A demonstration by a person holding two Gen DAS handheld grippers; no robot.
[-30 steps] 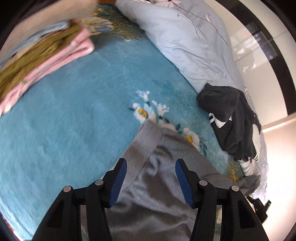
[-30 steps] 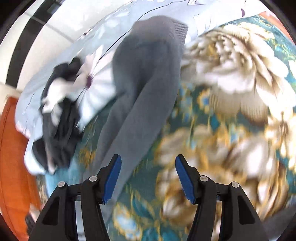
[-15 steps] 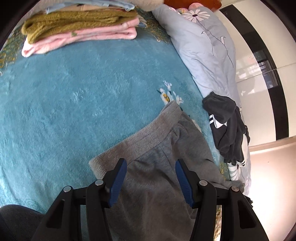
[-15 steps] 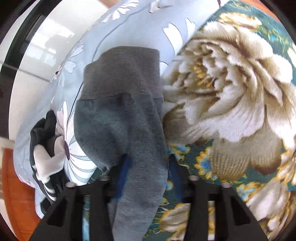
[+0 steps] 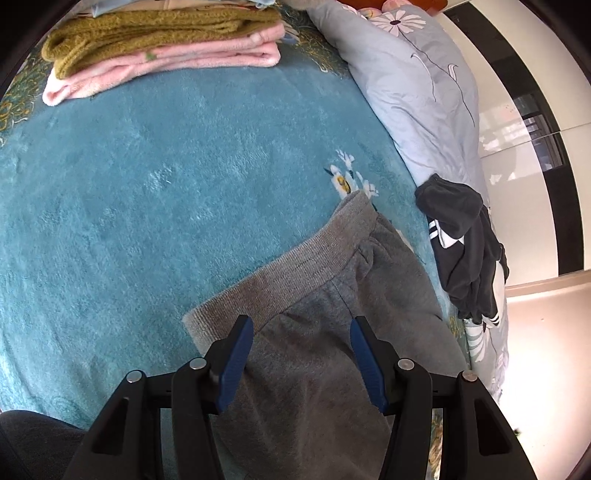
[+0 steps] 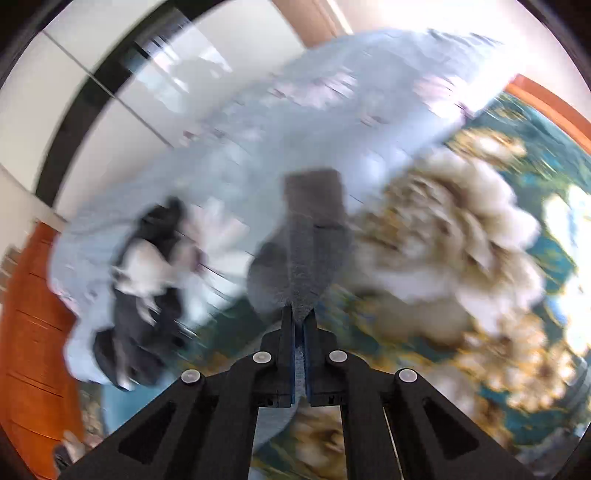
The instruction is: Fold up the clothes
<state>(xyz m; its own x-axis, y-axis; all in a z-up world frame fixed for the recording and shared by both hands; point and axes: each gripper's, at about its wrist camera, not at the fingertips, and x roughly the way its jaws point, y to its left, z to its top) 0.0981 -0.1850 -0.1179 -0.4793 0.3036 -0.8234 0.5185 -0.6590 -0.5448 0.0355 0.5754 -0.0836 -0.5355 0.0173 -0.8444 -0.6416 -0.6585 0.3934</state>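
Far off to my right lies a pale blue flowered quilt (image 5: 417, 85) along the teal blanket (image 5: 147, 192) beneath me.

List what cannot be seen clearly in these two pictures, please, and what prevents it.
- Right wrist view: motion blur smears the black and white garment and the flowered bedding.
- Left wrist view: the gray sweatpants' legs are cut off by the bottom edge and the left gripper.
- Left wrist view: the stack above the olive sweater is cropped by the top edge.

free: teal blanket (image 5: 155, 192) left of grey trousers (image 5: 332, 295) | blocked: folded stack (image 5: 162, 44) far edge, black garment (image 5: 461, 251) right
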